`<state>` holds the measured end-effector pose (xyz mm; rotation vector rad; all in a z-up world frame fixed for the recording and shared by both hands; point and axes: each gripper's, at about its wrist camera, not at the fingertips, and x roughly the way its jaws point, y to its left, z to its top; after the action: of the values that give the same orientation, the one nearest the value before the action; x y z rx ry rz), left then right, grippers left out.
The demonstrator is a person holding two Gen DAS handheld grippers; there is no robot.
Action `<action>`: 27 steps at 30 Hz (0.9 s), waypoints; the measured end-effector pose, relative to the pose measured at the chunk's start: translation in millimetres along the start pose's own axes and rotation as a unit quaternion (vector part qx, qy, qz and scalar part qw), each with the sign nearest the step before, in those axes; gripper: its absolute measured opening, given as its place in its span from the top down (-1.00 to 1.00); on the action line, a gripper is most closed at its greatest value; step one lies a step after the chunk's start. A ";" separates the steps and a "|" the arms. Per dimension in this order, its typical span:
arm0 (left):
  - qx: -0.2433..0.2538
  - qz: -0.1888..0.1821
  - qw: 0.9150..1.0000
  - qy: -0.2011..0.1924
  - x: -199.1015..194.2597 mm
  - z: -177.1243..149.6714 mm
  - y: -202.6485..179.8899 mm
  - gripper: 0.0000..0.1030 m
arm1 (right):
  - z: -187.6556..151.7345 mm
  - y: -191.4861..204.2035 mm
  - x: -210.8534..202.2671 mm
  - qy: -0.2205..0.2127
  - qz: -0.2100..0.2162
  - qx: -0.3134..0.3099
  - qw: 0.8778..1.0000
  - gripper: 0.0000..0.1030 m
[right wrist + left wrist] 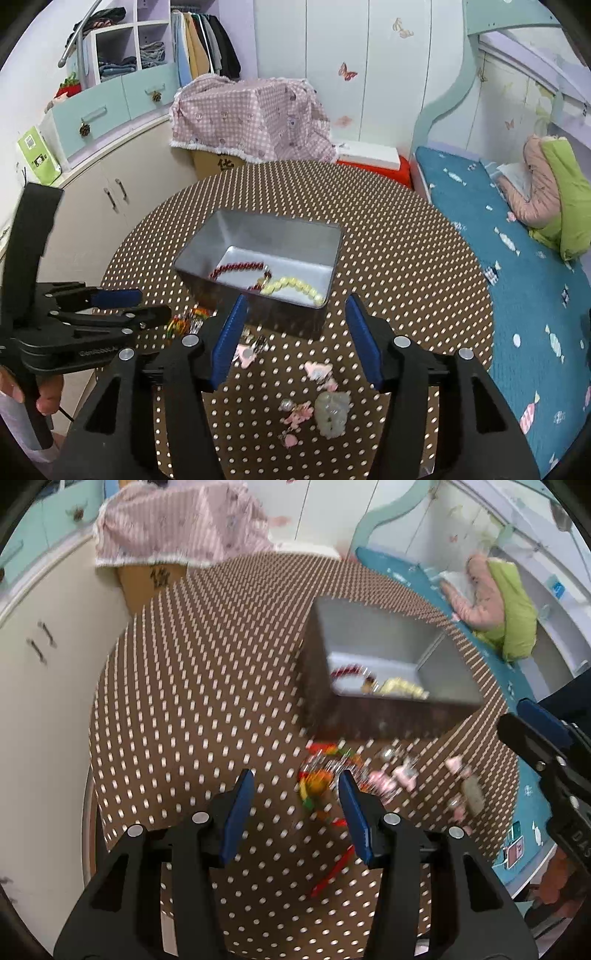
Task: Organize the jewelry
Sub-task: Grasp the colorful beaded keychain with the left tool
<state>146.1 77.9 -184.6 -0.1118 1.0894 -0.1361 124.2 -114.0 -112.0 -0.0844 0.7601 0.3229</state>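
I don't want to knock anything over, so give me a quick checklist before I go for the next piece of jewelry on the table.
1. Left gripper empty, open: ok.
2. Right gripper empty, open: ok.
3. Metal tin upright, open, with room left beside the red bead strand and yellow bead strand: ok.
4. Colorful piece within the left jaws' line: ok, though blurred.
5. Pink pieces and pale stone pendant apart from the tin: ok.
6. Whether the loose pieces are tangled: cannot tell.
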 end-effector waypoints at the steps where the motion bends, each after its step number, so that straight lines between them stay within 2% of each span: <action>1: -0.006 0.003 1.000 0.011 6.4 -3.4 3.4 0.05 | -3.7 2.5 3.4 0.007 0.002 -0.002 1.000 -0.04; 4: -0.016 0.004 1.000 0.027 16.5 -10.4 6.4 0.04 | -10.6 7.4 9.8 0.022 0.006 -0.004 1.000 -0.04; 12: -0.006 0.012 1.000 0.023 20.0 -5.6 -3.5 0.04 | -25.7 17.1 25.9 0.056 0.009 -0.015 0.998 -0.04; 13: 0.001 0.019 1.000 0.020 21.6 -4.5 -7.8 0.13 | -26.9 17.5 26.9 0.059 0.010 -0.015 0.998 -0.04; 14: 0.007 0.028 0.999 0.015 22.4 -4.8 -9.6 0.35 | -27.3 17.6 27.3 0.061 0.010 -0.016 0.998 -0.04; 15: 0.010 0.038 0.999 0.011 23.0 -4.3 -10.9 0.45 | -29.1 17.5 27.1 0.062 0.010 -0.017 0.998 -0.04; 17: 0.016 0.063 0.998 0.004 24.4 -2.5 -9.7 0.79 | -31.4 18.3 28.1 0.065 0.008 -0.018 0.998 -0.04; 18: 0.015 0.065 0.998 0.004 24.2 -1.9 -7.0 0.88 | -32.3 18.3 28.2 0.066 0.009 -0.018 0.998 -0.04; 23: -0.011 0.050 0.999 0.004 19.6 -1.6 5.6 0.93 | -36.1 21.8 28.4 0.068 0.016 -0.020 0.997 -0.04; 27: -0.025 0.021 0.999 -0.015 0.1 -0.2 11.6 0.93 | -35.6 25.4 28.2 0.068 0.028 -0.026 0.997 -0.04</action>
<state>146.6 89.3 -186.6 -0.1355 1.0645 -0.0689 111.7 -89.5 -156.3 -0.1361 0.8893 0.3931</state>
